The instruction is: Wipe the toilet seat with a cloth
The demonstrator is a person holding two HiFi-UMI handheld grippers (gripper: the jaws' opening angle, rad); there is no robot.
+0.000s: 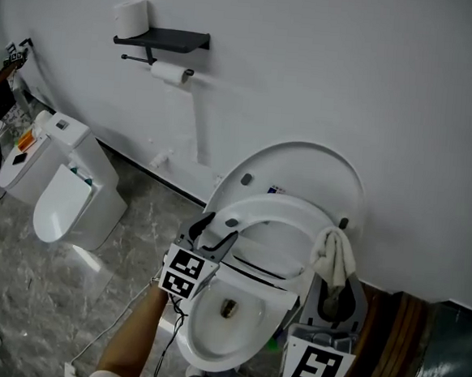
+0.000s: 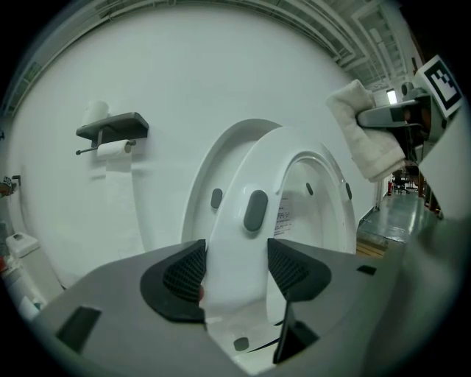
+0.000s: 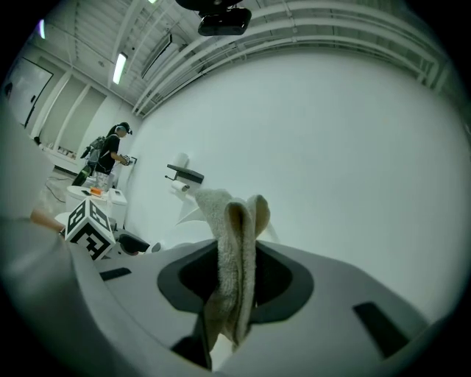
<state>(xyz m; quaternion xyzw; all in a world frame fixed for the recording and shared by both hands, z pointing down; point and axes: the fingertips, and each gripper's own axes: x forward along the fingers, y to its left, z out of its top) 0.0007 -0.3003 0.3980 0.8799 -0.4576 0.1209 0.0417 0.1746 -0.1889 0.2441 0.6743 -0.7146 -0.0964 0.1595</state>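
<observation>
Cloth: a cream, nubbly towel cloth (image 3: 234,272) is standing folded, its top flopping over, just beside the toilet seat (image 1: 277,205) at the seat's 3 o'clock.
Right gripper: the right gripper (image 3: 235,278) is pinching the cloth, jaws closed tight on its folds.
Left gripper: the left gripper (image 2: 235,269) is clamping the seat's front edge between its pads, holding the white ring tilted up off the bowl (image 1: 223,331).
Lid: the lid (image 1: 303,166) is leaning upright against the wall (image 1: 351,71).
Room: a grey marbled floor (image 1: 17,288) is spreading out at 8 o'clock; a dark shelf (image 1: 162,38) is carrying a paper roll at 11 o'clock.
Writing: a small label under the lid is showing, too small to read.
</observation>
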